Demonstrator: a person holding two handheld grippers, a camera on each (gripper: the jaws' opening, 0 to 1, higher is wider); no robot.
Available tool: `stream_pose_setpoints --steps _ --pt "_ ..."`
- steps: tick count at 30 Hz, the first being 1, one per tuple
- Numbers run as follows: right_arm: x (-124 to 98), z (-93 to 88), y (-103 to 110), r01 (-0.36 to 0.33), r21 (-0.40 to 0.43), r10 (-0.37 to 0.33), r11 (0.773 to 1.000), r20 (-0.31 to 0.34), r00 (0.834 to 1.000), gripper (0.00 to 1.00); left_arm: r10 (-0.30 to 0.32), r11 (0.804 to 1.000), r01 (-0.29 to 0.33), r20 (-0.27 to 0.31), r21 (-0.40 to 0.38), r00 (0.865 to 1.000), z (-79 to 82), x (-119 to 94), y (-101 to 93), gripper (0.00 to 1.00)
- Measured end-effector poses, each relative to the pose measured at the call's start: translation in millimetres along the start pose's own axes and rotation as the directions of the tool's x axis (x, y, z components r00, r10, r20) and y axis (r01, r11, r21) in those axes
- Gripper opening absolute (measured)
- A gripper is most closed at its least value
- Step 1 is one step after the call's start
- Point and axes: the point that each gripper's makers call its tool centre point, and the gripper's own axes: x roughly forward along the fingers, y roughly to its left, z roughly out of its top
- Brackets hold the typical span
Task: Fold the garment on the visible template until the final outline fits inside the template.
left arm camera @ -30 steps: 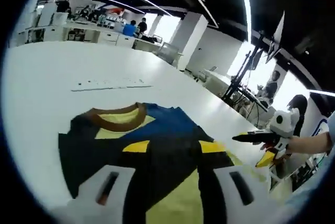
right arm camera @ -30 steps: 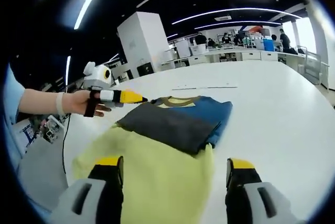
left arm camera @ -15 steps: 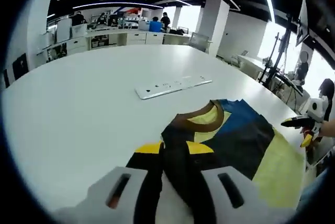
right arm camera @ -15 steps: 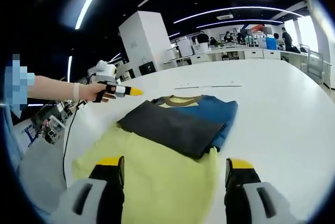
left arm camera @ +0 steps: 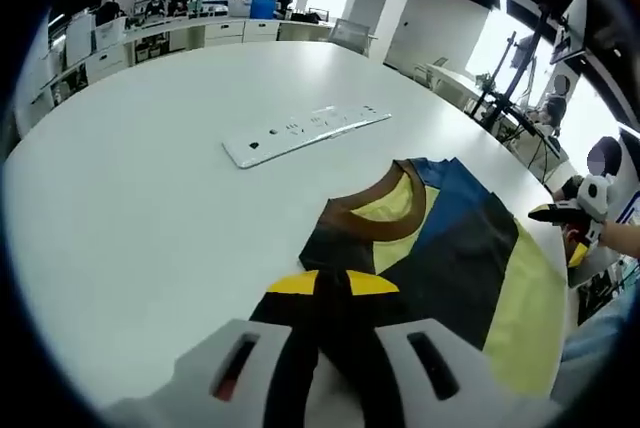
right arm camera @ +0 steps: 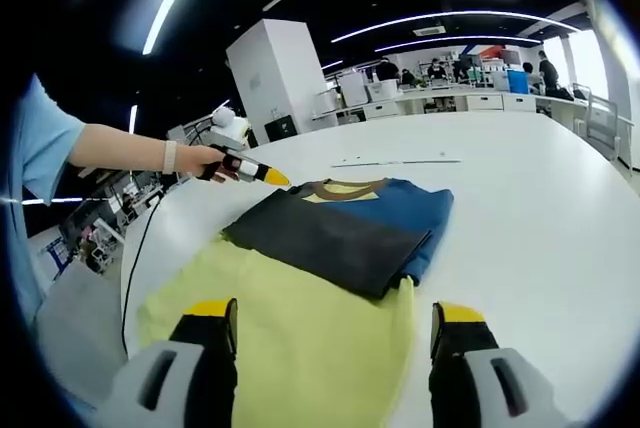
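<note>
garment (right arm camera: 320,278): partly folded, yellow, navy, blue | left fingers (left arm camera: 330,388) spread | right fingers (right arm camera: 335,348) spread

Left gripper (left arm camera: 335,368): jaws apart, low and forward. In the right gripper view it (right arm camera: 262,174) sits at the end of an outstretched bare forearm (right arm camera: 125,151), hand (right arm camera: 205,160) wrapped round its body, wristband on, short blue sleeve at the shoulder. Right gripper (right arm camera: 335,348): jaws spread wide, level; in the left gripper view it (left arm camera: 560,216) appears far right, hand-held.
</note>
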Motion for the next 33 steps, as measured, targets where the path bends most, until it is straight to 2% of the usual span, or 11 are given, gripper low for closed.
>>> stream_pose_setpoints --steps 9,11,12,17,21,26,28,33 --pt "1.3 -2.1 2.8 -0.007 0.008 0.007 1.0 -0.001 1.0 0.79 -0.03 1.0 0.03 -0.057 0.006 0.998 -5.7 8.9 0.3 0.06" --pt "1.7 -0.3 3.5 -0.008 0.007 0.007 1.0 0.002 1.0 0.79 -0.029 1.0 0.029 -0.072 0.002 0.997 -8.0 10.5 1.1 0.03" --pt "2.1 0.8 4.0 -0.009 0.005 0.009 1.0 0.005 1.0 0.79 -0.03 1.0 0.03 -0.073 -0.003 0.997 -8.0 10.5 1.5 0.0" --pt "3.1 0.9 5.1 -0.014 0.004 0.014 1.0 0.002 1.0 0.79 -0.017 1.0 0.015 -0.085 -0.027 0.996 -9.3 8.1 5.4 0.0" --pt "5.5 4.9 9.8 -0.016 -0.052 0.016 0.998 -0.001 1.0 0.77 -0.022 0.998 0.018 -0.063 -0.065 0.998 -5.2 1.0 6.8 0.0" --pt "11.5 7.9 13.2 -0.034 -0.05 0.034 0.998 0.001 0.999 0.77 0.02 0.996 -0.027 -0.078 -0.083 0.997 -7.2 -7.4 18.6 0.0" --pt "12.8 7.7 14.8 -0.041 -0.048 0.041 0.998 0.001 0.999 0.77 0.041 0.992 -0.05 -0.081 -0.114 0.996 -8.0 -10.5 24.5 0.0" --pt "13.7 4.2 17.5 -0.048 -0.044 0.047 0.998 -0.008 0.999 0.77 0.074 0.987 -0.09 -0.117 -0.134 0.99 -16.9 -12.3 33.1 0.0"
